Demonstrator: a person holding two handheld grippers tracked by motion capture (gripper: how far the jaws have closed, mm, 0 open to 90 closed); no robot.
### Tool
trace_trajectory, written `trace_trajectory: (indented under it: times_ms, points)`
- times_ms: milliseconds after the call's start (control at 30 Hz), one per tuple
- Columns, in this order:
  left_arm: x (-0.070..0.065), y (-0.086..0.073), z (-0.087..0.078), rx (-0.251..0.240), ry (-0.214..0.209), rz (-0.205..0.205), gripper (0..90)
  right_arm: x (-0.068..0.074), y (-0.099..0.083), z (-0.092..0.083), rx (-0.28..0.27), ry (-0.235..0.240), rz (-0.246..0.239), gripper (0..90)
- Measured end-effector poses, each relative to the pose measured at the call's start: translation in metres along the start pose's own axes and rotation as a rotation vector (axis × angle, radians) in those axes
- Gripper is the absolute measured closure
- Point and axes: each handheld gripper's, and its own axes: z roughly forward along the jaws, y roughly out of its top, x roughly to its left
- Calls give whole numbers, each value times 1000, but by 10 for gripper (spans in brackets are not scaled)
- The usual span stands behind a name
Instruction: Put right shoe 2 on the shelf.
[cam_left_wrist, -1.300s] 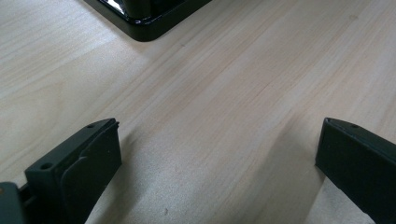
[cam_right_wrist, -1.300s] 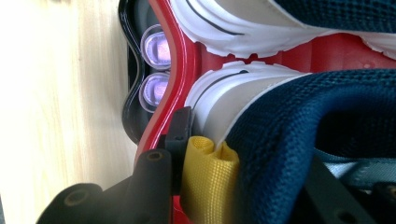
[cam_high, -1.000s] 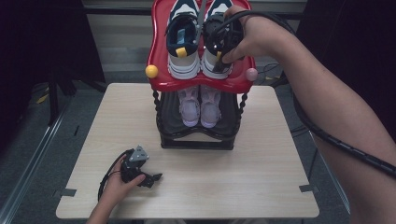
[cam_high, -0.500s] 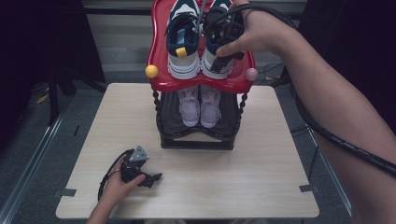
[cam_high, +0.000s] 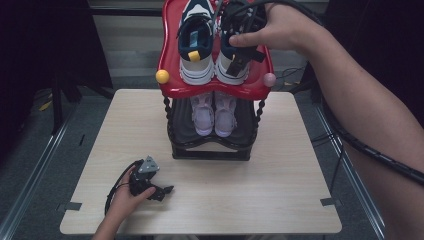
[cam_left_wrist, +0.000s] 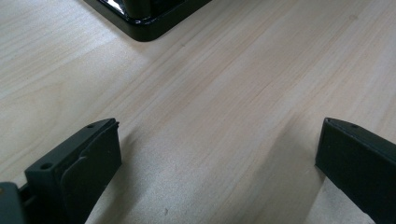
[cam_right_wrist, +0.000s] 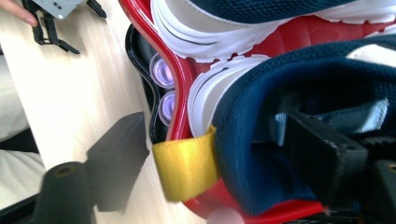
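Two navy and white sneakers stand on the red top shelf (cam_high: 215, 90) of a shoe rack. At the heel of the right sneaker (cam_high: 231, 67) is my right gripper (cam_high: 239, 50). In the right gripper view its jaws (cam_right_wrist: 215, 135) straddle the navy heel collar (cam_right_wrist: 252, 154) with the yellow pull tab (cam_right_wrist: 187, 170): one jaw is inside the shoe and the other stands off outside. They have just been opening and do not press on it. The left sneaker (cam_high: 196, 50) stands beside it. My left gripper (cam_high: 162, 191) rests on the table, open (cam_left_wrist: 217, 158) and empty.
A pair of lilac shoes (cam_high: 215, 112) sits on the black lower shelf. A yellow ball (cam_high: 161, 76) and a pink ball (cam_high: 269, 79) cap the red shelf's front corners. The rack's black base (cam_left_wrist: 144, 18) is ahead of the left gripper. Bare wooden table (cam_high: 280, 190) lies in front.
The right hand has shifted slightly farther back over the right sneaker's heel. The left hand and its gripper have stayed where they were.
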Motion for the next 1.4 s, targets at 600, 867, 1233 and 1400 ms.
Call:
trace_trajectory:
  times_ms: [600,867,1233,1400]
  points:
    - [0,0,0,0,1,0,0,1,-14,-17,9,5,40,207]
    - [0,0,0,0,0,0,0,3,-22,-19,58,16,54,212]
    - [0,0,0,0,0,0,0,6,-37,-12,113,81,70,213]
    - [0,0,0,0,0,0,0,7,-43,-9,149,105,71,213]
